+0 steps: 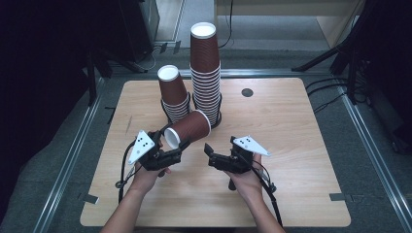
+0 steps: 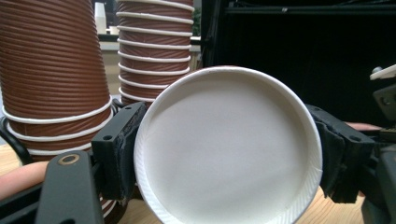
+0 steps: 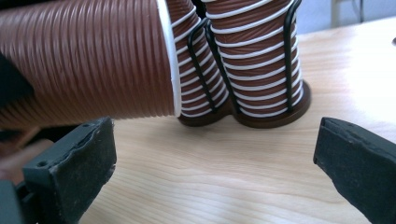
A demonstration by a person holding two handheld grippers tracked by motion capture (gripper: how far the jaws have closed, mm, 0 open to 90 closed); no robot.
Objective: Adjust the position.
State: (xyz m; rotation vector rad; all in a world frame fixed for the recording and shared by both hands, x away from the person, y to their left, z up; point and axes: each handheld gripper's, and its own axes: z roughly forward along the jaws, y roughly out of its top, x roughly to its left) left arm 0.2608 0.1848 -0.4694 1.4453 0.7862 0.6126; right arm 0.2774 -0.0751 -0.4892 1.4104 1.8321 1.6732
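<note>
Left gripper [image 1: 179,148] is pinching one brown ribbed paper cup [image 1: 188,129] at its base end, lying sideways, white bottom facing its cam, just above the table [image 1: 291,136]. Right gripper [image 1: 208,150] is hovering w/ jaws spread, holding nothing. Behind: two upside-down cup stacks, short [image 1: 174,94] & tall [image 1: 205,73], in black wire holders.

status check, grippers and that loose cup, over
Left gripper shut on the cup's base, cup held sideways. Right gripper open, empty. Two cup stacks close behind.
</note>
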